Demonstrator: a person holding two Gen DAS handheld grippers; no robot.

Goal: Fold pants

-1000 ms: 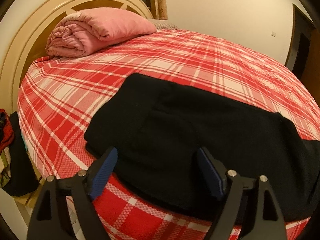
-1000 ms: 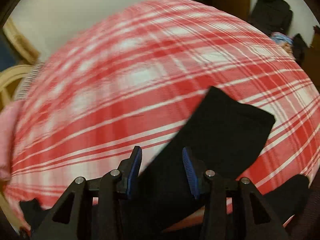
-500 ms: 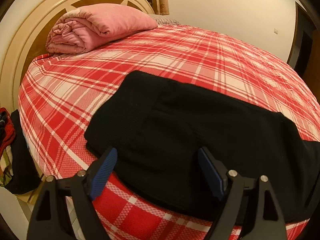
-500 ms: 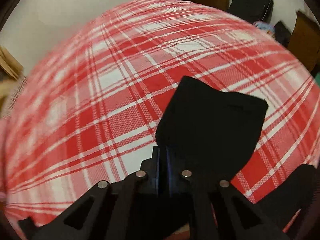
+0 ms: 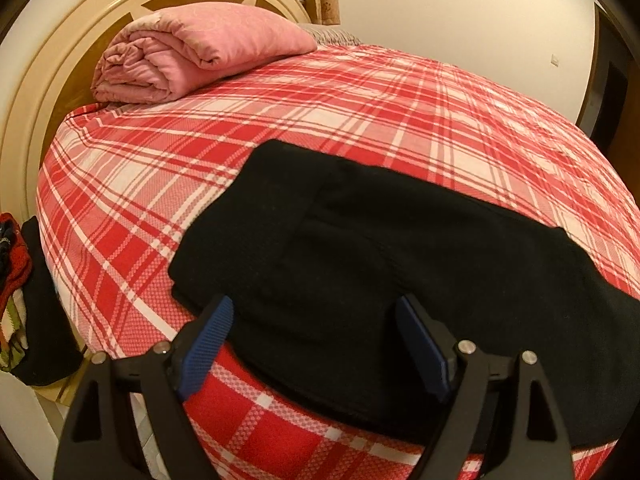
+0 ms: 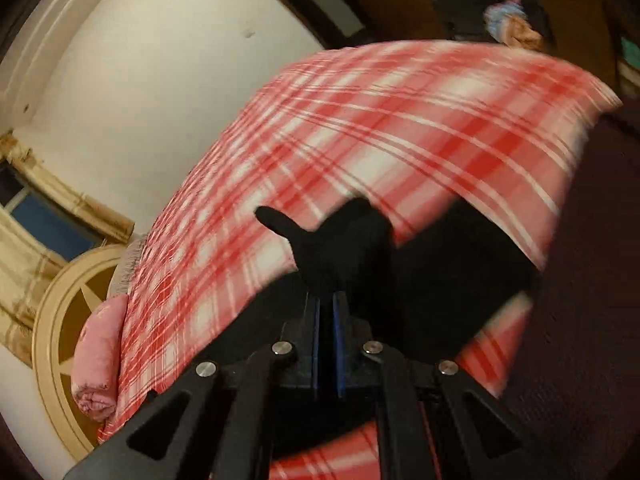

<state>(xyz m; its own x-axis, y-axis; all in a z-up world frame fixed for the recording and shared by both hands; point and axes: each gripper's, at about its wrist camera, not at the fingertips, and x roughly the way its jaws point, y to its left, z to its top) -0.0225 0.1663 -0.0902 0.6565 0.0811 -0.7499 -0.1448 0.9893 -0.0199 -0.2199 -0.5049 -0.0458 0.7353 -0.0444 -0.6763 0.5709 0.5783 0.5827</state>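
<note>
Pants, soft black knit [image 5: 400, 248], lie along the near edge of the red plaid bed [image 5: 320, 120]. Left gripper [image 5: 316, 344] hovers wide open, empty; right gripper [image 6: 326, 312] pinches a limp, floppy hem. Grip corners!

In the left wrist view the pants [image 5: 400, 264] lie on the bed [image 5: 360, 120] at lower centre, near its front edge. A folded blanket [image 5: 192, 56] sits on the bed at upper left, before the headboard [image 5: 52, 80]. A clothes pile [image 5: 16, 288] lies beside the bed at far left.
</note>
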